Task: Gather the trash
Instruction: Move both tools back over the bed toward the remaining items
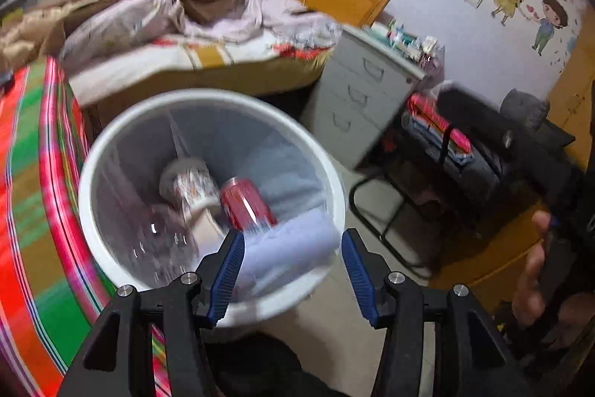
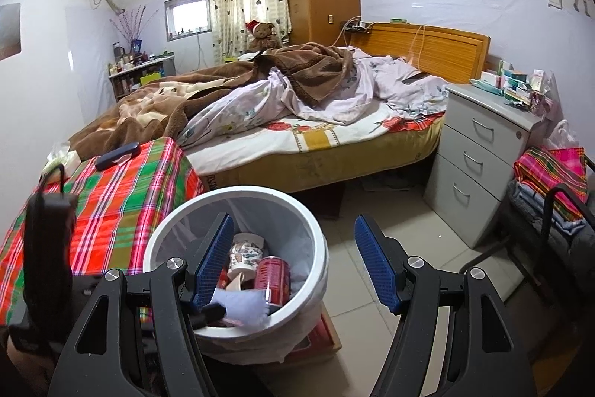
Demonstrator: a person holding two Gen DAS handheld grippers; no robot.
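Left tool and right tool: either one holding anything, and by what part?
Nothing is held. The left tool and right tool both stand open and empty above the trash bin, with the can already inside.

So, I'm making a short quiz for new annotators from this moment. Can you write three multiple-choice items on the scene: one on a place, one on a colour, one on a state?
1. Where does the drinks can lie?
A. On the bed
B. Inside the white bin
C. On the grey drawer cabinet

2. What colour is the can?
A. Red
B. Green
C. Silver all over

3. How does the right tool stand?
A. Shut on the can
B. Shut on the bin's rim
C. Open, nothing between its pads

Answers:
1 B, the can sits among a patterned paper cup and paper scraps inside the bin.
2 A, its body is red in both wrist views.
3 C, the blue pads stand well apart above the bin, gripping nothing.
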